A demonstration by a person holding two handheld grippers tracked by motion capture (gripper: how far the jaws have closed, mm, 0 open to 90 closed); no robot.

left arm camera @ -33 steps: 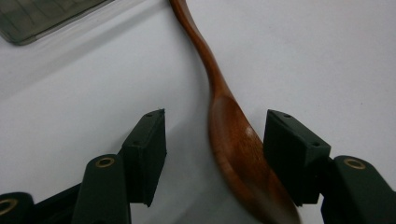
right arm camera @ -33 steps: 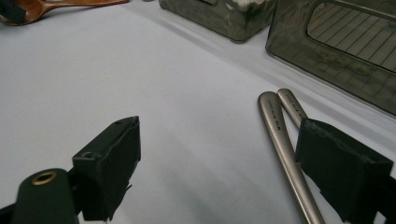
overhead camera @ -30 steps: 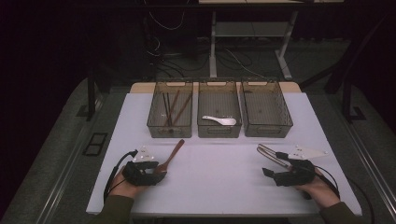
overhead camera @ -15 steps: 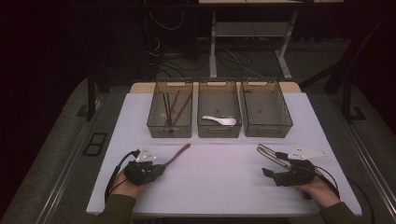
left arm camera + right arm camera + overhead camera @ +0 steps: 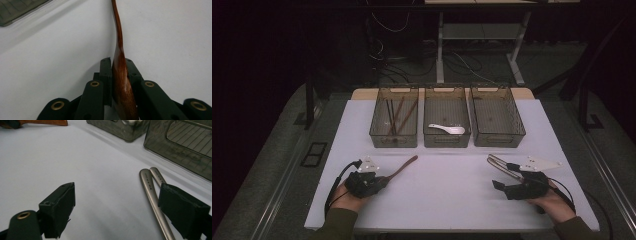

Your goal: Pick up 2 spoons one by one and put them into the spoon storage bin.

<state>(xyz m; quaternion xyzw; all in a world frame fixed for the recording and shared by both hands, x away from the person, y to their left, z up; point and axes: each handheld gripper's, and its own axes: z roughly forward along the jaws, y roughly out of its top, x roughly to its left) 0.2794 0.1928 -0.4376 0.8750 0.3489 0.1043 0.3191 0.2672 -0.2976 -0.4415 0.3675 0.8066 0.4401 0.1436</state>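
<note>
Gripping wooden spoon (image 5: 120, 75) near counter (image 5: 452, 200) front-left corner: left gripper (image 5: 379, 181), fingers just closed on it. Right gripper (image 5: 502, 182) fingers open beside metal utensils (image 5: 152, 192), front-right.

The high view looks forward and down from above the person's side, taking in the whole white table (image 5: 452, 190) and three bins (image 5: 447, 122). The left gripper view sits low, close along a wooden spoon (image 5: 121, 75). The right gripper view (equally low) faces across the table, sharing that spoon (image 5: 42, 122) and two bins (image 5: 175, 142).
</note>
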